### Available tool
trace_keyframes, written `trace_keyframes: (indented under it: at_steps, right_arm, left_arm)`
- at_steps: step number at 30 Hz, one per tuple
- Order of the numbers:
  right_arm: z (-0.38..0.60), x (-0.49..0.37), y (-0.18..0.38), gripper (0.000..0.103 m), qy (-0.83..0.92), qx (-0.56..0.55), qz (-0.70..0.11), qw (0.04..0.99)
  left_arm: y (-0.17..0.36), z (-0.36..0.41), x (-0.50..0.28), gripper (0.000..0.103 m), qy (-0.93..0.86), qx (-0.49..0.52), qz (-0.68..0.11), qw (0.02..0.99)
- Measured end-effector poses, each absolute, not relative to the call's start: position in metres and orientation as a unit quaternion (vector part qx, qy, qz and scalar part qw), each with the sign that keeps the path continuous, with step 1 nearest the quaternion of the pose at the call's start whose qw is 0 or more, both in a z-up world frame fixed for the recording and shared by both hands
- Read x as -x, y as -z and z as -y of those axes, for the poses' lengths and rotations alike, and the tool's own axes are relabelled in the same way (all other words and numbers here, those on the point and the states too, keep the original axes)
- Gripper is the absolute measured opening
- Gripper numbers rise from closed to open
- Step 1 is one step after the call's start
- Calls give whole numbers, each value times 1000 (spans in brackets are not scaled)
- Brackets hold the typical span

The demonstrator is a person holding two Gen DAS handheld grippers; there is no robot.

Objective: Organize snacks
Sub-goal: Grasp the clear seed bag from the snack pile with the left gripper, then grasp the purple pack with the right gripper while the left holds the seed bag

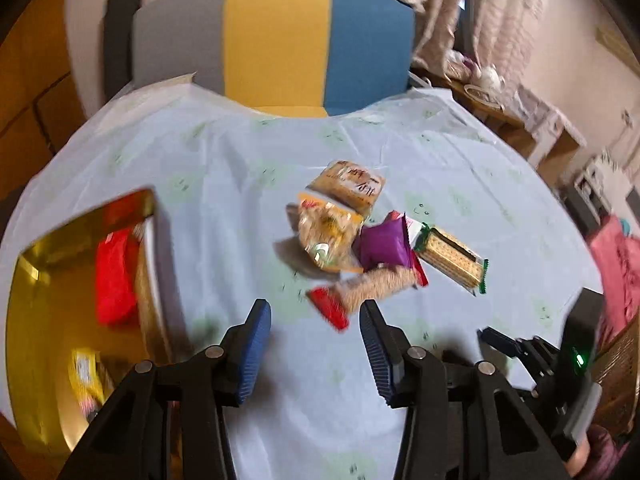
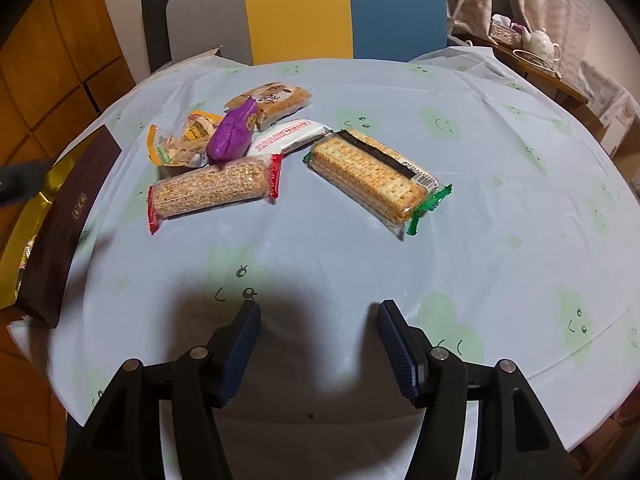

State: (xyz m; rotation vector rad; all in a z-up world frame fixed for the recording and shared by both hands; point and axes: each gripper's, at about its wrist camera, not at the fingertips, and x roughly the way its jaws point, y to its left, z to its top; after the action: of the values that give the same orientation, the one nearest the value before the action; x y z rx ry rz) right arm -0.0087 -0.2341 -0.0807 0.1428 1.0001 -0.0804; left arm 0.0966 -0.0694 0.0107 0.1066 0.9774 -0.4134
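Observation:
Several snack packs lie in a loose pile on the pale blue tablecloth (image 2: pixel 500 216). They include a cracker pack with green ends (image 2: pixel 376 176) (image 1: pixel 452 260), a sesame bar with red ends (image 2: pixel 212 190) (image 1: pixel 372 284), a purple pack (image 2: pixel 234 130) (image 1: pixel 384 244), a white pack (image 2: pixel 292 136), an orange-edged clear bag (image 2: pixel 184 140) (image 1: pixel 328 236) and a brown pastry pack (image 2: pixel 272 100) (image 1: pixel 348 184). A gold-lined box (image 1: pixel 80 280) at the left holds a red pack (image 1: pixel 116 276). My left gripper (image 1: pixel 314 354) is open, just short of the pile. My right gripper (image 2: pixel 318 348) is open and empty near the front edge.
The box's dark brown wall (image 2: pixel 60 224) stands at the table's left edge. A chair with grey, yellow and blue stripes (image 1: pixel 276 44) stands behind the table. A side table with a teapot (image 2: pixel 542 42) is at the back right. The right gripper's body (image 1: pixel 560 364) shows in the left wrist view.

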Motion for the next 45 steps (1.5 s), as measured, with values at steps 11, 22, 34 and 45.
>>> trace_keyframes:
  at_steps: [11,22,34,45]
  right_arm:
    - [233,8,83,70,20,-67,-472,879]
    - [236,7,83,75,13,-71,-470,879]
    - [231,8,85,75,17,-54,-467,882]
    - [231,9,85,76,17,-54,-464,884]
  left_arm:
    - [30,134,-169,67,219,-180,-512,811]
    - [78,153,-209,68,209,-212,-544,785]
    - [73,98,-168,51,172,-117,-516,831]
    - [44,74,-58,51,185,-107,-464,860]
